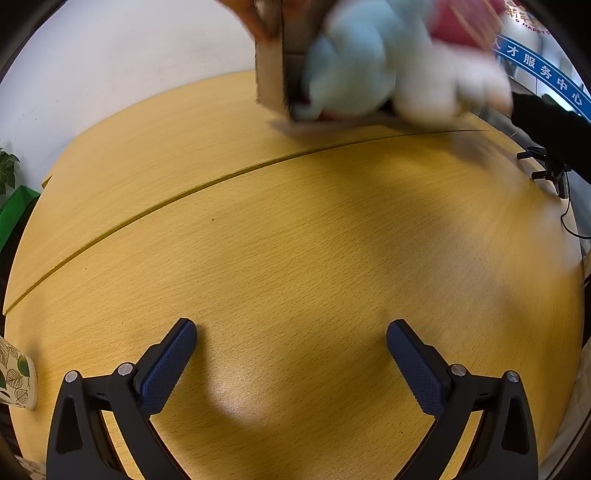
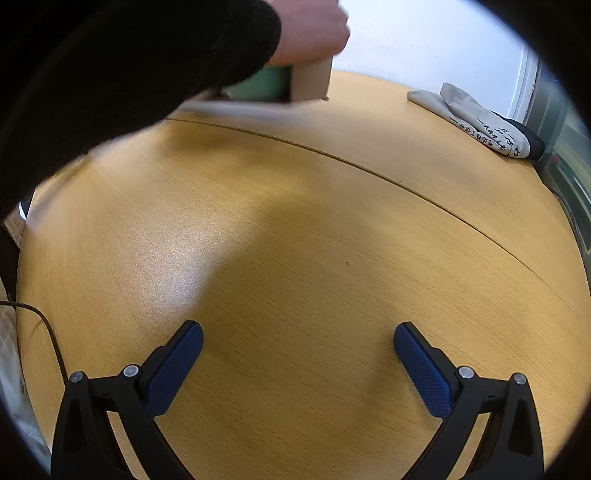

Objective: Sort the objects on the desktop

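Left gripper (image 1: 291, 332): blue-padded fingers spread wide, nothing between them, over bare yellow wood-grain bench (image 1: 295, 240) at lower centre of its view. Right gripper (image 2: 298, 334): likewise released and empty, lower centre of its view.

Upper centre of left view: brown cardboard box (image 1: 275, 66) tipped on the bench's far section, motion-blurred, with a pale blue plush toy (image 1: 351, 70), a white plush toy (image 1: 443, 85) and a blurred pink item (image 1: 461, 22) at its mouth.

Upper left of right view: bare hand (image 2: 314, 33) with black sleeve (image 2: 129, 74) grips the same box (image 2: 314, 81).

Upper right of right view: folded white printed cloth (image 2: 480, 122) on the bench. Left edge of left view: leaf-patterned paper cup (image 1: 16, 376).
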Tool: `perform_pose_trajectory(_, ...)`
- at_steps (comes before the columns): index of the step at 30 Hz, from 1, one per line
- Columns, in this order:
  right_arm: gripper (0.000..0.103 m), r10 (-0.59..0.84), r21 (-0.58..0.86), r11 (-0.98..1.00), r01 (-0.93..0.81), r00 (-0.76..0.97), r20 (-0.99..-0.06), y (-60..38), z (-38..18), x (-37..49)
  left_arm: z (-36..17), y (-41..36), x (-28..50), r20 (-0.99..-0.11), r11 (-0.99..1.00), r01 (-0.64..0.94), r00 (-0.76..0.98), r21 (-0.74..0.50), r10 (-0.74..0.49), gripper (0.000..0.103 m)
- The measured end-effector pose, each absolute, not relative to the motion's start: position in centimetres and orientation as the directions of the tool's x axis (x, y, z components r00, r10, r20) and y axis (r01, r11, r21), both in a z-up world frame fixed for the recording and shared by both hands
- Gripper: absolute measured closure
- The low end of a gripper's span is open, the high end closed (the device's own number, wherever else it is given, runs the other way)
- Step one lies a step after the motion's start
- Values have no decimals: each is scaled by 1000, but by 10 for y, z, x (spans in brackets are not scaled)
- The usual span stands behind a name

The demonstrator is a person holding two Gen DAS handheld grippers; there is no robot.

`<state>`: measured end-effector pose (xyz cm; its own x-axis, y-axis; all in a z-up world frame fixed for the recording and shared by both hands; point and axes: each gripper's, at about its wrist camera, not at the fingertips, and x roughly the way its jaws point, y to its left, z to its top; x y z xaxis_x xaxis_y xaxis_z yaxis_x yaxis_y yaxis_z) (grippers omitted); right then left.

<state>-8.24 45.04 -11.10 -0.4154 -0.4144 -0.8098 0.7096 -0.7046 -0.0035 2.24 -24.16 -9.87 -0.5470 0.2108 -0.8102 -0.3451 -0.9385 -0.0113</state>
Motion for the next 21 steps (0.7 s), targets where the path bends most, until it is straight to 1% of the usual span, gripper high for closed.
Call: perform_pose_trajectory(21,0,-414,1,-706,708,-412,-812,448,-110,-81,-99,-248,24,-810,-939,-345,-547,-11,210,0)
